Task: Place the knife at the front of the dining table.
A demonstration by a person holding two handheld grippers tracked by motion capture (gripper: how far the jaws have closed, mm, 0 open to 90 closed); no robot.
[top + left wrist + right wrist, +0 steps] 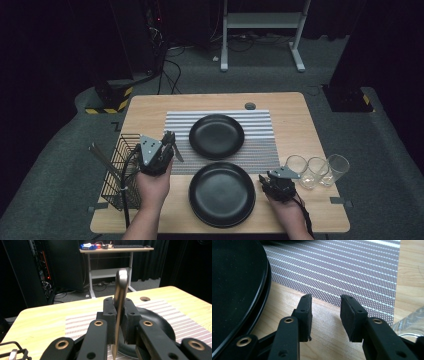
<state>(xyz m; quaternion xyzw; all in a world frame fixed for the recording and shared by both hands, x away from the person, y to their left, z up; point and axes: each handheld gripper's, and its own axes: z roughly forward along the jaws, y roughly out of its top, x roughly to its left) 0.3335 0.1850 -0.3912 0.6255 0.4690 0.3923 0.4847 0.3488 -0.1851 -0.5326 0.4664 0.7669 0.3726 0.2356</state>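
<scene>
My left gripper [169, 142] is shut on a silver piece of cutlery [176, 152], just left of the far black plate [216, 136]. In the left gripper view the cutlery [121, 282] stands upright between the pads, its rounded end above the jaws, over the left part of the striped placemat [77, 322]. My right gripper [263, 180] rests low beside the right rim of the near black plate [221, 194]. Its jaws [325, 300] are open over bare wood with nothing between them, and the plate's rim [265, 277] lies to their left.
A black wire basket [117, 170] holding more cutlery stands at the table's left edge. Three clear glasses [316, 171] line up at the right, close behind my right gripper. The placemat [260, 130] lies under the far plate. A round hole [250, 106] marks the table's far edge.
</scene>
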